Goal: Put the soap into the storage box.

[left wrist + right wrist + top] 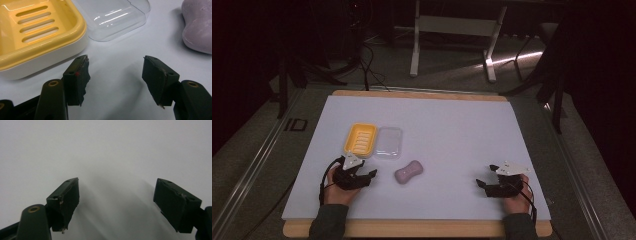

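Soap bar (408, 172): laid on the white table (452, 130), just below the clear lid (389, 142).
Yellow dish (360, 139): set touching the lid's left side.
Left gripper (368, 176): jaws held apart, near the dish.
Right gripper (483, 183): jaws spread, nothing held.

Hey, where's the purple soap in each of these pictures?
High view: soap at table centre, right of the left gripper.
Left gripper view: soap at upper right edge.
Right gripper view: not in it.
Shared landmark: the clear lid beside the yellow dish.
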`<state>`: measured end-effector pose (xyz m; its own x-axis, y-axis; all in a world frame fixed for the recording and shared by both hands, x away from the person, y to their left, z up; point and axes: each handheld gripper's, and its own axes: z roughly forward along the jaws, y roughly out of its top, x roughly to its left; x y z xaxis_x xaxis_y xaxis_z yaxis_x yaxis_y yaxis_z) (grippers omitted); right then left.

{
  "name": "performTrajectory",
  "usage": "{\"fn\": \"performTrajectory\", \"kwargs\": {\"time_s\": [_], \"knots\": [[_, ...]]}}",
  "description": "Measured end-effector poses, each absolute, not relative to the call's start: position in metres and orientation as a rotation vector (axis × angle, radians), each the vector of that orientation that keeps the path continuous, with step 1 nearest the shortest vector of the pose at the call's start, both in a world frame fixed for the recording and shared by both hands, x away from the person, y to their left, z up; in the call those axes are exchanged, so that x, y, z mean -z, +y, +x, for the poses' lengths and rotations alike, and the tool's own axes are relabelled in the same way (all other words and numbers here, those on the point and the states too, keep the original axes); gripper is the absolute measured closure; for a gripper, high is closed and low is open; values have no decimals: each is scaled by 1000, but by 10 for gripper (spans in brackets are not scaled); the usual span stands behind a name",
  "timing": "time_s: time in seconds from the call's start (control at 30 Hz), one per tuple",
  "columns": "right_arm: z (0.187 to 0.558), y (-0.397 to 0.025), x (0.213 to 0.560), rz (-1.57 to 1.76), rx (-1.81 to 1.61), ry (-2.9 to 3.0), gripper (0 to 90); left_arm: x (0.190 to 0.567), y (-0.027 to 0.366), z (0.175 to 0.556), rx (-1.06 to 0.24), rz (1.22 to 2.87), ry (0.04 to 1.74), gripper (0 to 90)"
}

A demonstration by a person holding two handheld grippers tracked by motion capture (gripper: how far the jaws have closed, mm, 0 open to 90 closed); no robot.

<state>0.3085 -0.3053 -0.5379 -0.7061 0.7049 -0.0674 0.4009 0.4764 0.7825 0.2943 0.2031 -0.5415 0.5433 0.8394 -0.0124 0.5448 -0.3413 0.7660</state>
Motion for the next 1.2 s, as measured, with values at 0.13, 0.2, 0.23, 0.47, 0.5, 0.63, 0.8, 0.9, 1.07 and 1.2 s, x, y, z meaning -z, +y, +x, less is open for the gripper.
{"fn": "performTrajectory", "kwargs": {"time_s": [0.13, 0.2, 0.23, 0.47, 0.5, 0.63, 0.8, 0.9, 1.07, 1.2], "knots": [[310, -312, 537, 968, -1175, 2323, 207, 541, 204, 294, -506, 2027, 1108, 380], [310, -313, 537, 978, -1184, 2324, 207, 541, 204, 294, -505, 2030, 1111, 380], [310, -312, 537, 974, -1182, 2325, 207, 541, 204, 294, -506, 2030, 1116, 380], [308, -312, 537, 966, -1176, 2310, 204, 541, 205, 295, -497, 2015, 1140, 381], [308, -312, 536, 965, -1176, 2308, 204, 541, 205, 296, -495, 2024, 1134, 381], [307, -313, 536, 960, -1191, 2287, 203, 540, 202, 297, -481, 2061, 1134, 389], [307, -315, 536, 964, -1207, 2280, 202, 536, 202, 297, -434, 2065, 1146, 424], [306, -314, 536, 967, -1204, 2282, 202, 532, 200, 297, -437, 2077, 1141, 423], [307, -315, 536, 965, -1206, 2281, 202, 523, 199, 297, -441, 2083, 1149, 417], [307, -315, 536, 967, -1206, 2280, 202, 515, 198, 299, -444, 2106, 1161, 414]]}}
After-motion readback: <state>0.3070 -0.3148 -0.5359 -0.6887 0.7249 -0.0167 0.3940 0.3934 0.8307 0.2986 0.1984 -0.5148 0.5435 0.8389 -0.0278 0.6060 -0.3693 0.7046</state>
